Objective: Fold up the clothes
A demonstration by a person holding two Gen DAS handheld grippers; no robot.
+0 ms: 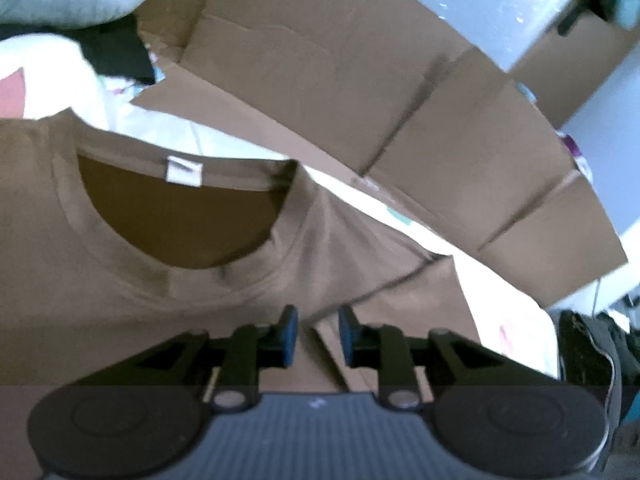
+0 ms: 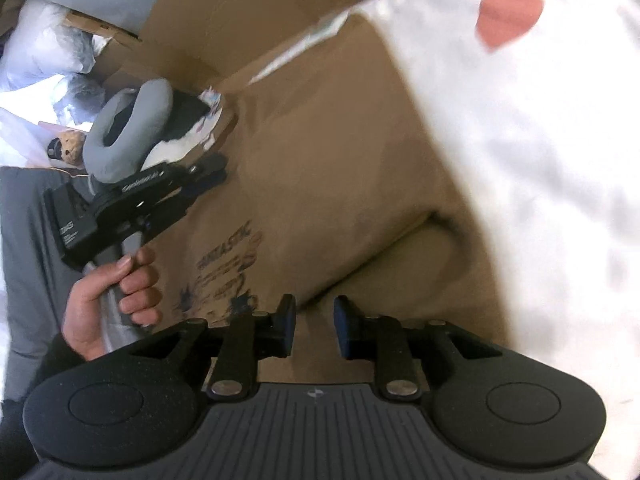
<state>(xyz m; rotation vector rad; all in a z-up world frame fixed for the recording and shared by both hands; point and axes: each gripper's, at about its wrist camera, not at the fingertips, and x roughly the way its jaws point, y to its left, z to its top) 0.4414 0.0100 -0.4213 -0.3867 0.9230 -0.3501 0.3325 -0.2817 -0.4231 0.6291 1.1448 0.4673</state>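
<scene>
A brown T-shirt [image 1: 132, 288] is spread flat, collar up, on a white sheet [image 2: 520, 128]. Cardboard boxes [image 1: 360, 92] are stacked just behind it. The left gripper [image 1: 318, 336] and right gripper [image 2: 315, 330] are held over the fabric, jaws parted, nothing grasped.

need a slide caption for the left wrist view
Open left hand-held gripper over a brown t-shirt, cardboard box behind.

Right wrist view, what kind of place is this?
Probably a cluttered bedroom or storage room at home: a brown T-shirt lies on white printed bedding, with cardboard boxes and a grey neck pillow close by.
</scene>
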